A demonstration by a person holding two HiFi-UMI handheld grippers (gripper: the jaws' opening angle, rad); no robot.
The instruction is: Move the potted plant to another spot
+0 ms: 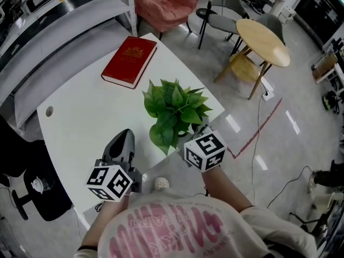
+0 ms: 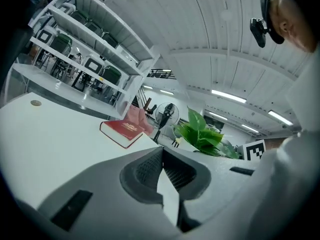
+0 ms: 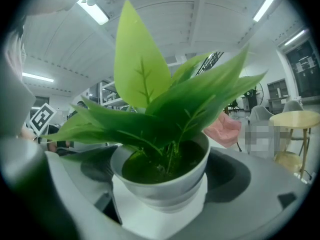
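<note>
gripping the potted plant (image 1: 174, 110) by its white pot, right claw (image 3: 162, 173) sits at the counter's (image 1: 80, 117) near right edge (red book (image 1: 129, 61) well beyond); left claw (image 2: 161, 152) pinched together, empty.

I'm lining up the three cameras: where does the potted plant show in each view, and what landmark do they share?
Head view: the potted plant is at centre, on the white table.
Left gripper view: the plant is right of centre, in the background.
Right gripper view: the plant fills the centre, close up.
Shared landmark: the pink chair, beyond the table in all three.
</note>
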